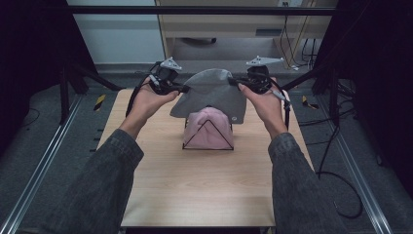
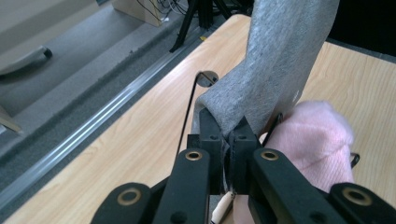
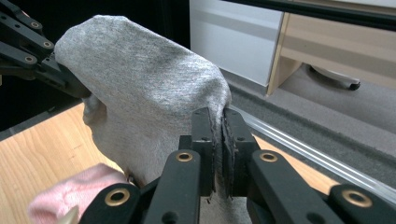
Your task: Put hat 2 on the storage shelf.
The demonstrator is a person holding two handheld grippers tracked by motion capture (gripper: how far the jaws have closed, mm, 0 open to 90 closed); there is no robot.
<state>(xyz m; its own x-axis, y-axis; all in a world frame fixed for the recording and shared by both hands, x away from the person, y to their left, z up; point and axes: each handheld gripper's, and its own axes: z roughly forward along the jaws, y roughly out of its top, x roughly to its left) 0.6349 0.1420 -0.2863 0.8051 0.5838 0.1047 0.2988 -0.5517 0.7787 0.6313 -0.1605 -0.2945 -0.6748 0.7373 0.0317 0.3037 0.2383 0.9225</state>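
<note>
Two hats sit in the middle of the wooden table point(image 1: 195, 190): a big grey hat point(image 1: 214, 95) is held up above a smaller pink hat point(image 1: 208, 127), which sits on a black wire stand point(image 1: 208, 141). The left gripper point(image 1: 184, 89) pinches the grey hat's left edge. The right gripper point(image 1: 233, 83) pinches its right edge.

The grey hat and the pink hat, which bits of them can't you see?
- Pink hat: its top is covered by the grey hat in the high view.
- Wire stand: the part inside the pink hat is hidden.
- Grey hat's top: cut off by the upper edge in the left gripper view.
- Small mark on the grey hat: too tiny to read.
- Pink hat: partly behind the right hand-held gripper.
</note>
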